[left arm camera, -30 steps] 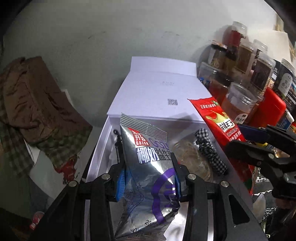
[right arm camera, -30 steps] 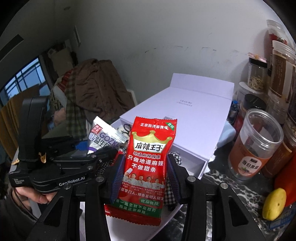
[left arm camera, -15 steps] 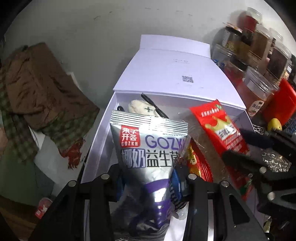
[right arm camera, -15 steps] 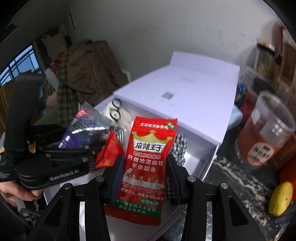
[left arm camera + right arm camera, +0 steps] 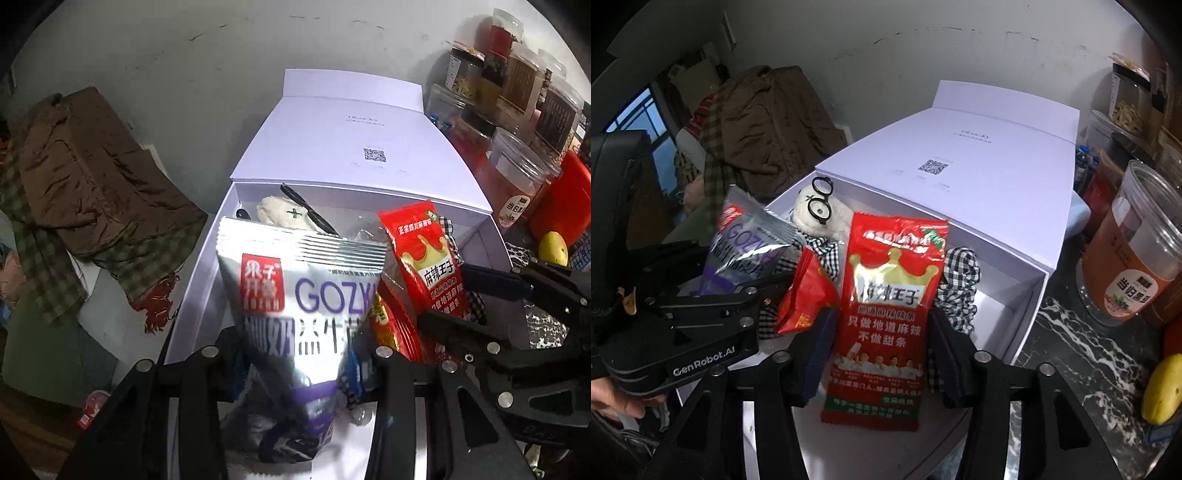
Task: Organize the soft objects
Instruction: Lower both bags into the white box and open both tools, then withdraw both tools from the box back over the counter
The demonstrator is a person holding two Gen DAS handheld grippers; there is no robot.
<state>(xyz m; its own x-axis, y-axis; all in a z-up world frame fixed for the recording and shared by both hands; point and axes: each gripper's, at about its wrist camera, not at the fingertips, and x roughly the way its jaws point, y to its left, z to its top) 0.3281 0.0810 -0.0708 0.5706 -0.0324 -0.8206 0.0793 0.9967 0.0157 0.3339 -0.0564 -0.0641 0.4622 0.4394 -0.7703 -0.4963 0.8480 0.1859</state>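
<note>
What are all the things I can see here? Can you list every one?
silver foil snack bag: 1, silver and purple, over the box, in the left gripper
red plastic snack packet: 1, red, over the box, between the right gripper's opening jaws
small red pouch: 1, red, in the box
white cardboard box: 1, white, open
cream plush toy with black glasses: 1, in the box's far corner
checked cloth: black and white, in the box
clear plastic jars: several, right of the box
brown jacket: 1, left of the box
yellow fruit: 1, near right
left gripper: 1, black
right gripper: 1, black
</note>
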